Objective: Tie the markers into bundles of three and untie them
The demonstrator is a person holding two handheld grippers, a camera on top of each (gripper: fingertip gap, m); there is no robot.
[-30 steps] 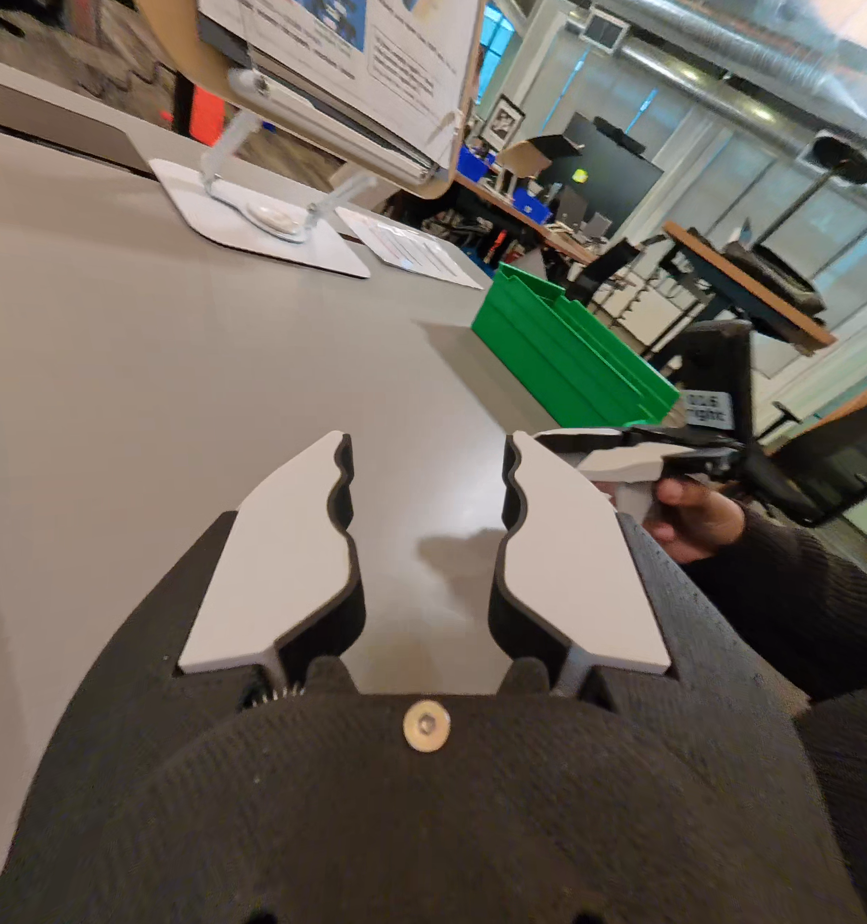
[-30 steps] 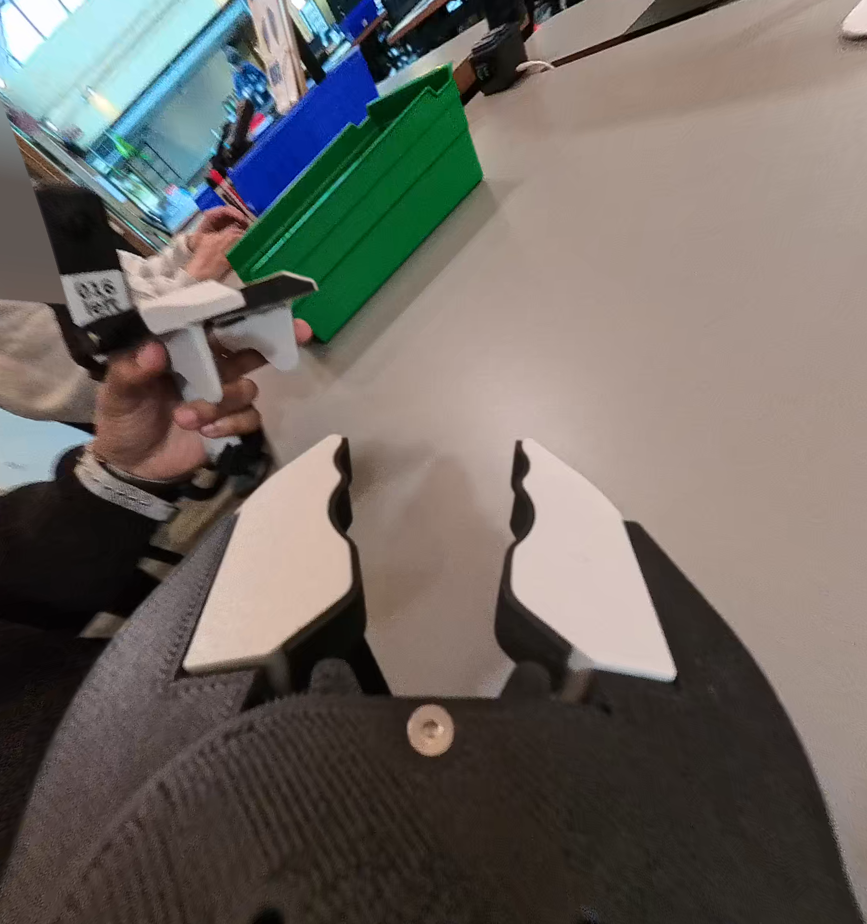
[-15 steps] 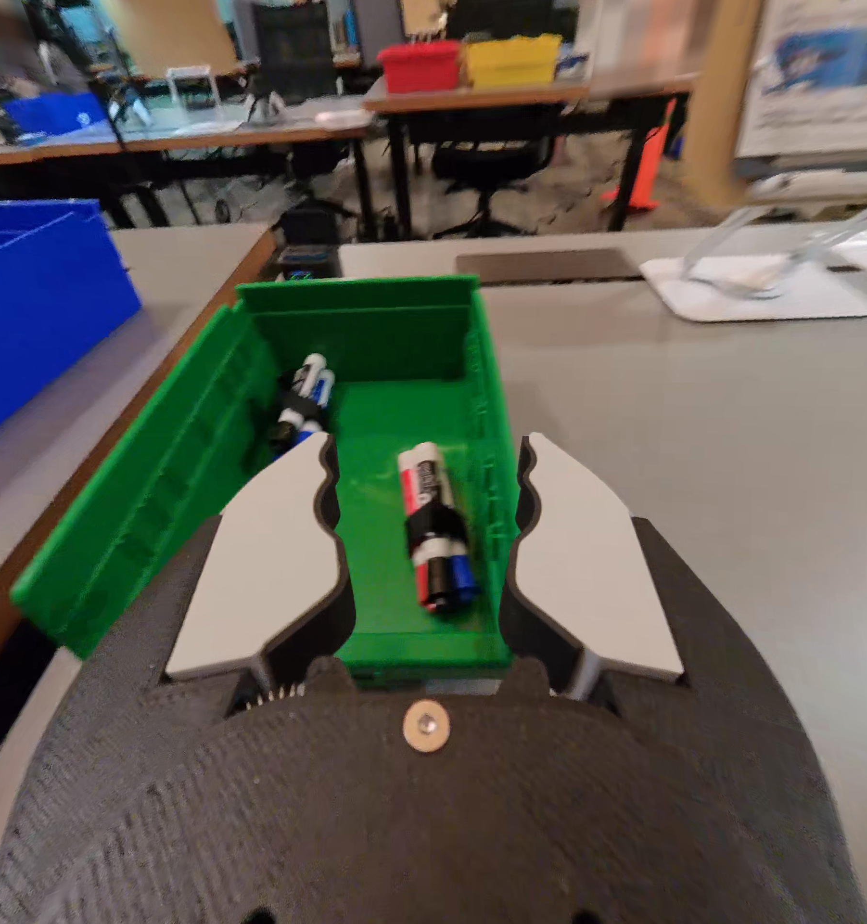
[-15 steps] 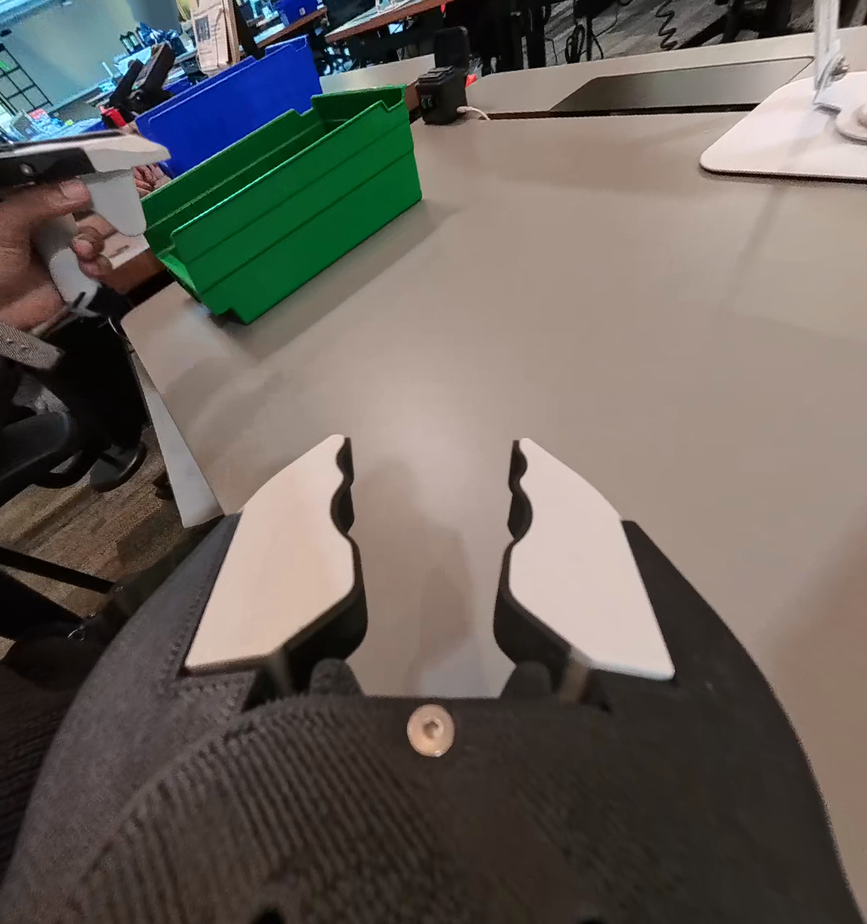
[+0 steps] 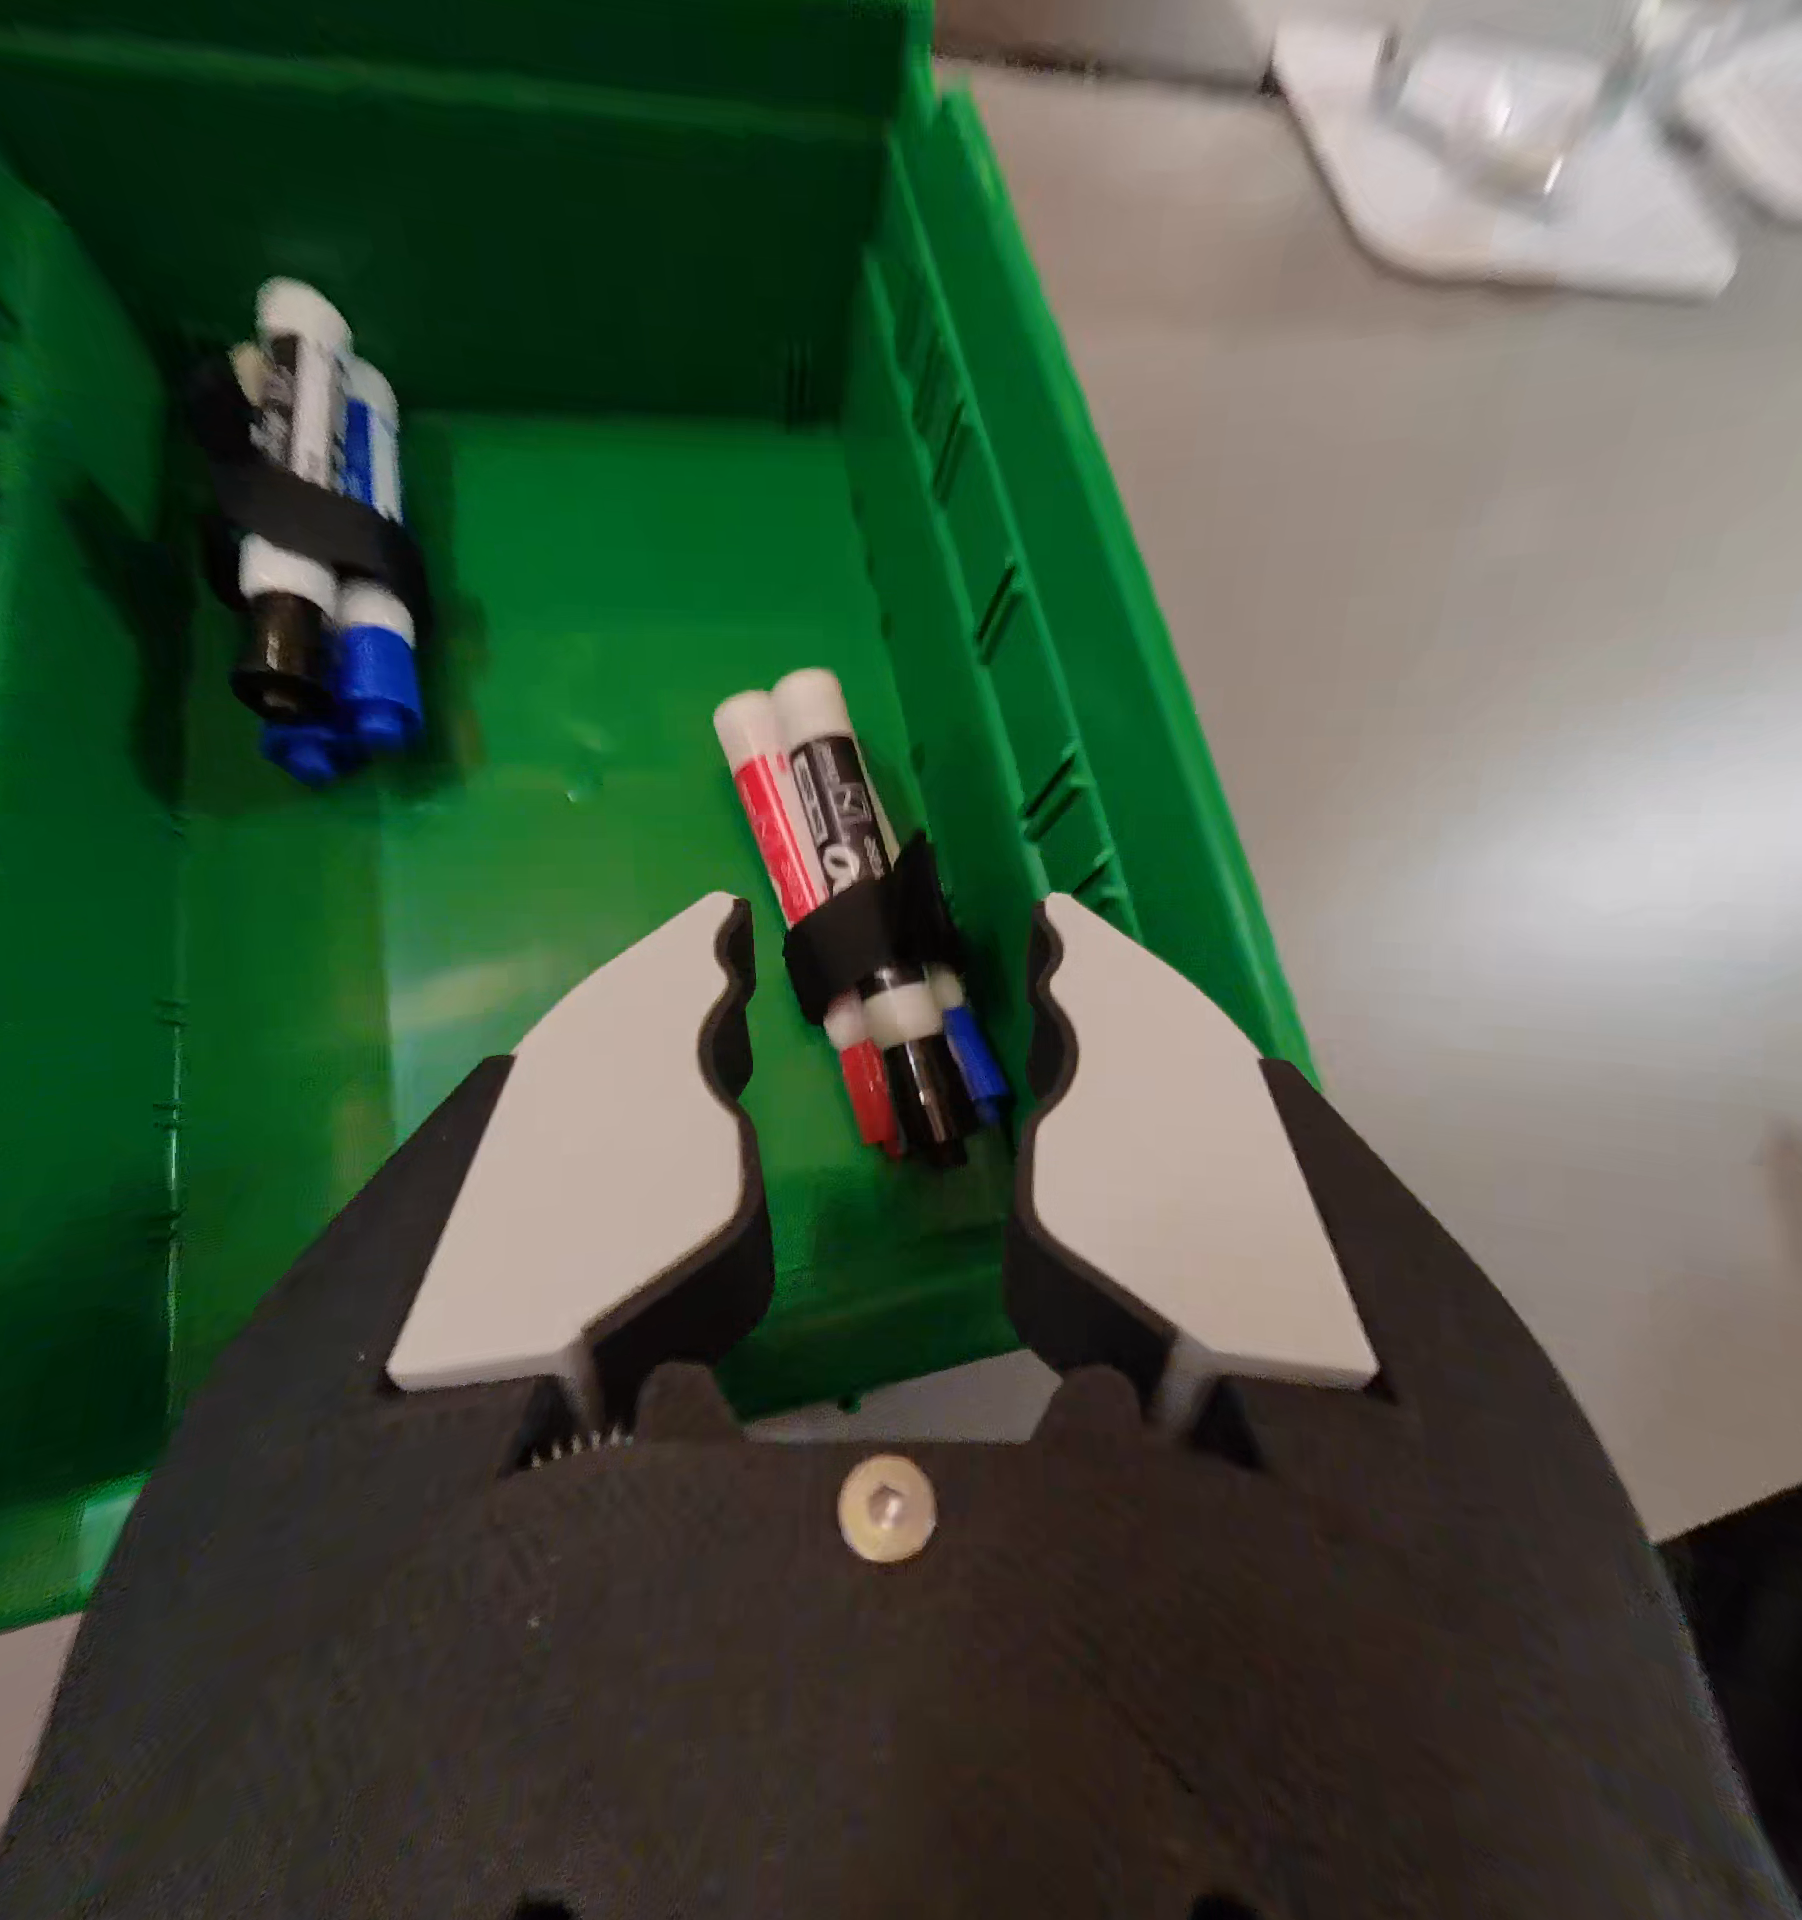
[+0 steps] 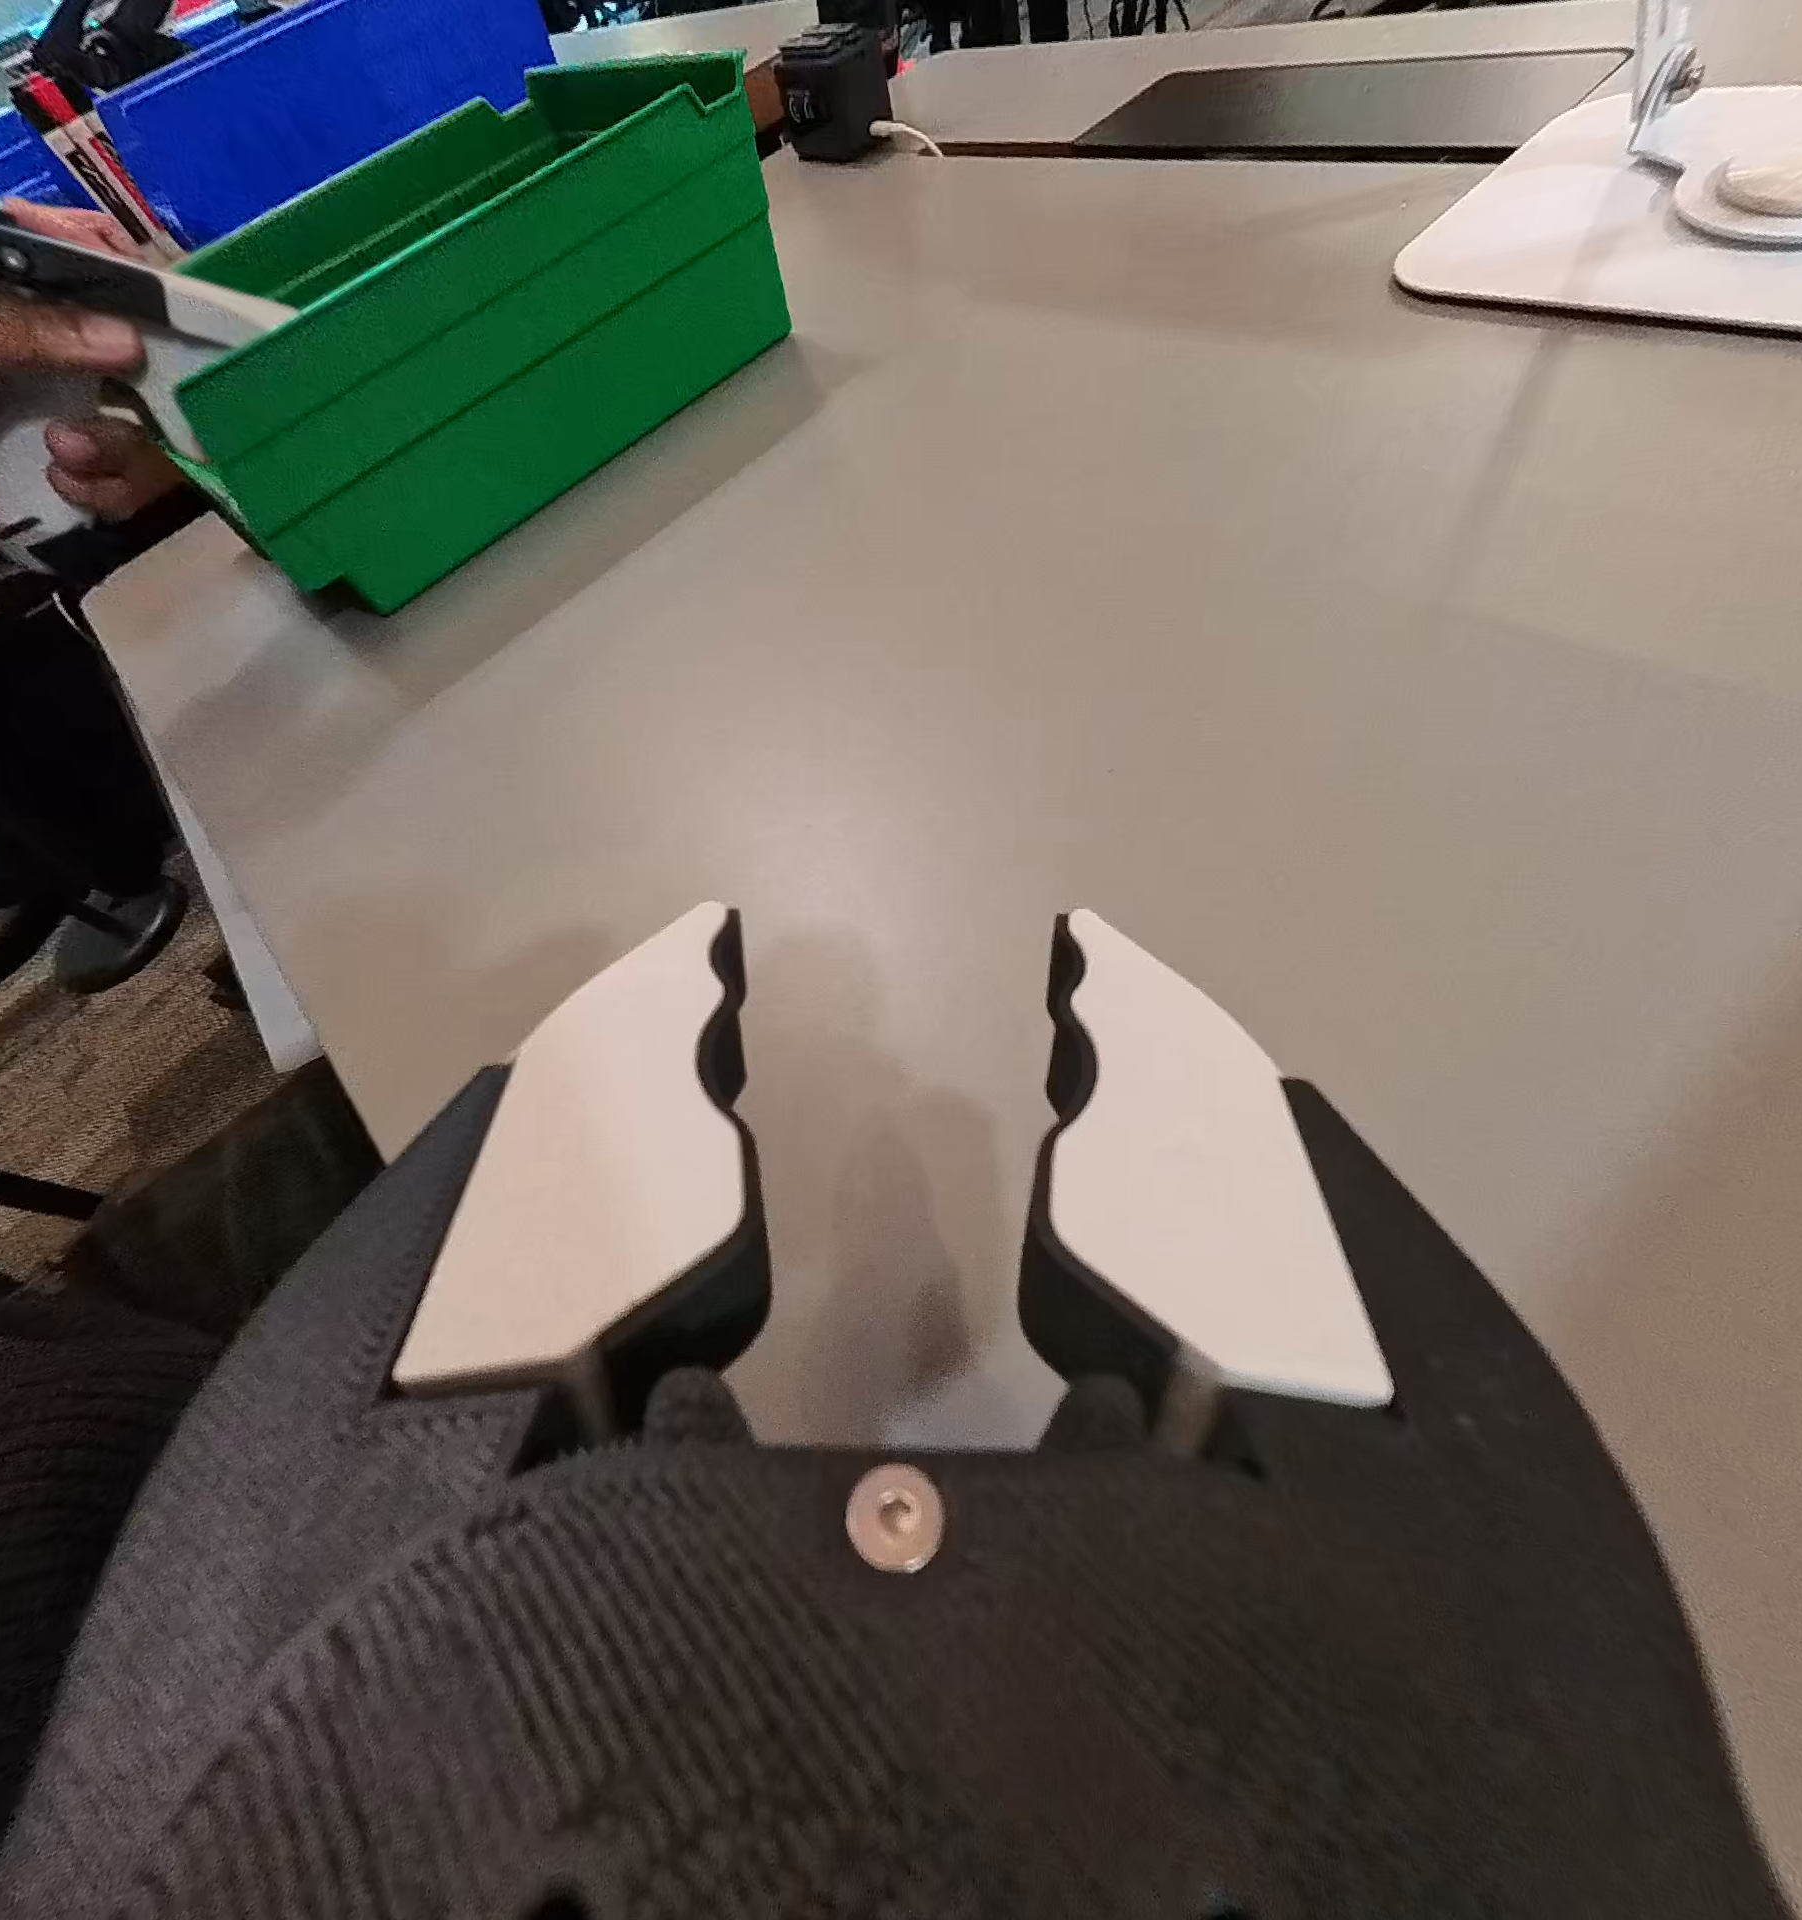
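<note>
Markers were the main thing here: two bundles sat inside a green bin (image 5: 918,436) on a grey table (image 6: 1240,623). The left gripper (image 5: 886,925) hung over the near right corner of the bin, jaws spread wide and gripping nothing. Right between its fingertips, lower down on the bin floor, lay the nearer marker bundle (image 5: 855,914), a red, a black and a blue one strapped together with a black band, caps pointing toward the camera, just beside the bin's right wall. Couldn't tell if the fingers were touching it, looked like they weren't. The other marker bundle (image 5: 320,520), black and blue ones with the same kind of band, was in the far left part of the bin, well apart from the first.

The right gripper (image 6: 897,925) was over bare table, well away from the bin, also spread open with nothing in it, its shadow on the tabletop below. From that view the bin sat at the table's left edge, with the person's hand (image 6: 35,416) holding the left gripper's handle just beside it. A blue bin (image 6: 305,114) stood behind the green one, and a white stand base (image 6: 1603,249) sat at the far right.
</note>
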